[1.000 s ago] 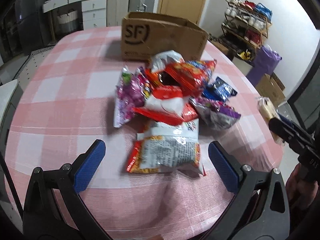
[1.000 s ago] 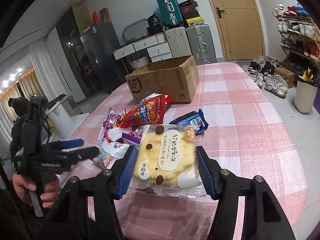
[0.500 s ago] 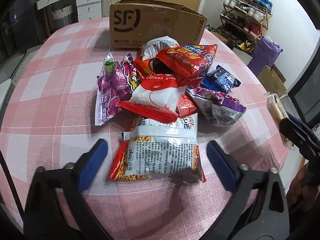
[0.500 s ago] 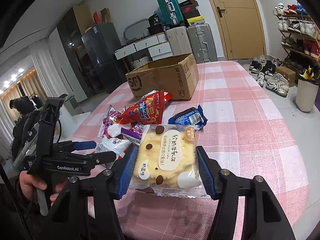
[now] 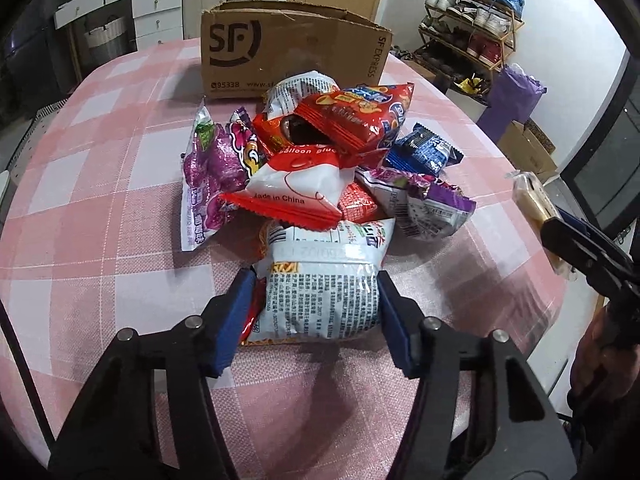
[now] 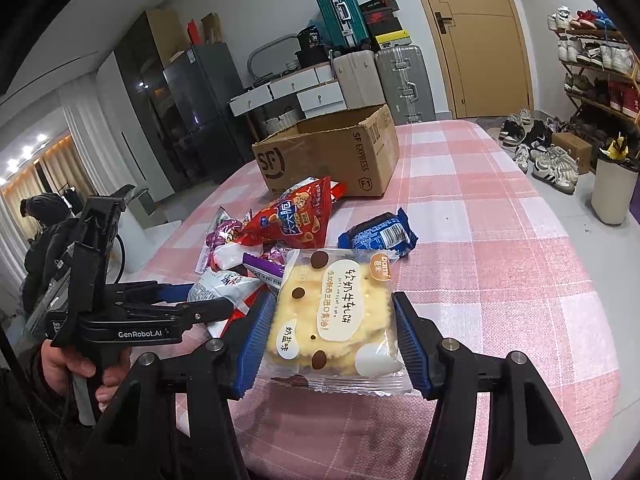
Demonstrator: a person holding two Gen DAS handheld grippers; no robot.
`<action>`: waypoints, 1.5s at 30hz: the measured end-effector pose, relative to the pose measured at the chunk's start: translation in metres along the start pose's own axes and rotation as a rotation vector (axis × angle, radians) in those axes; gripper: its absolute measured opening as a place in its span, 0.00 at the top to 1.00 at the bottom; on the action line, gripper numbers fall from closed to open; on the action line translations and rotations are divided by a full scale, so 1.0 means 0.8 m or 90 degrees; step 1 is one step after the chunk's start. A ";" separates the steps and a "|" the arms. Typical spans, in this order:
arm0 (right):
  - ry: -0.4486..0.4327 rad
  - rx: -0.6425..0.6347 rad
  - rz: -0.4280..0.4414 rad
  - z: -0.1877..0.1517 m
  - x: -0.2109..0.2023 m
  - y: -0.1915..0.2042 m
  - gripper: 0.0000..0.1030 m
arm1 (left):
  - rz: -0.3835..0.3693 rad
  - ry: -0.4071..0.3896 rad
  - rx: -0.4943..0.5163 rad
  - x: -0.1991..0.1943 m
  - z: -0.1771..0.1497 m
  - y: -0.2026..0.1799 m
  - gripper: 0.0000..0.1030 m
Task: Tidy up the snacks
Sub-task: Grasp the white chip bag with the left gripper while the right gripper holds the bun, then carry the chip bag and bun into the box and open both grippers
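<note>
Near the tabletop's (image 5: pixel 100 184) front edge, the left gripper's (image 5: pixel 316 308) jaws are closing around a white bag (image 5: pixel 320 292), their pads touching its sides; the snack pile (image 5: pixel 316 160) is lying mid-table before the box (image 5: pixel 288 56).

Over the tabletop's right edge, the right gripper (image 6: pixel 332 340) is clamping a cracker pack (image 6: pixel 332 320).

Left gripper (image 5: pixel 316 312) moved in toward snack pile; was wide open, jaws now closing. White snack bag (image 5: pixel 320 288), earlier lying free between spread fingers (image 5: pixel 234 320), now flanked tight by blue pads, sides bulging. Cardboard box (image 5: pixel 288 52) looms larger in left wrist view than before.
</note>
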State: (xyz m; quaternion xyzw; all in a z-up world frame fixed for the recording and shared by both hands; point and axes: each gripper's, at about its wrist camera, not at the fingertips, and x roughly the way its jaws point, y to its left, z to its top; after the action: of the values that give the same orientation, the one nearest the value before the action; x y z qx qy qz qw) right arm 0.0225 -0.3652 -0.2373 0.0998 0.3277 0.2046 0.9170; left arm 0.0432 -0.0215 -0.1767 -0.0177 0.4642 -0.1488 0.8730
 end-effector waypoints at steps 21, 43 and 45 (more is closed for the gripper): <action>-0.024 -0.018 0.004 0.015 -0.017 0.019 0.42 | -0.027 -0.070 0.034 -0.085 -0.002 -0.011 0.45; -0.073 -0.054 0.071 0.146 0.004 0.039 0.42 | -0.002 -0.193 0.043 -0.179 0.144 0.035 0.44; -0.074 -0.056 0.074 0.164 0.011 0.038 0.42 | 0.001 -0.195 0.043 -0.178 0.167 0.040 0.44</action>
State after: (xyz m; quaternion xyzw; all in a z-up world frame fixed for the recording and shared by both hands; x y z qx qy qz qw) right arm 0.1032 -0.3405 -0.1318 0.0900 0.2581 0.2658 0.9245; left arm 0.0853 0.0344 0.0083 -0.0100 0.3206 -0.1590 0.9337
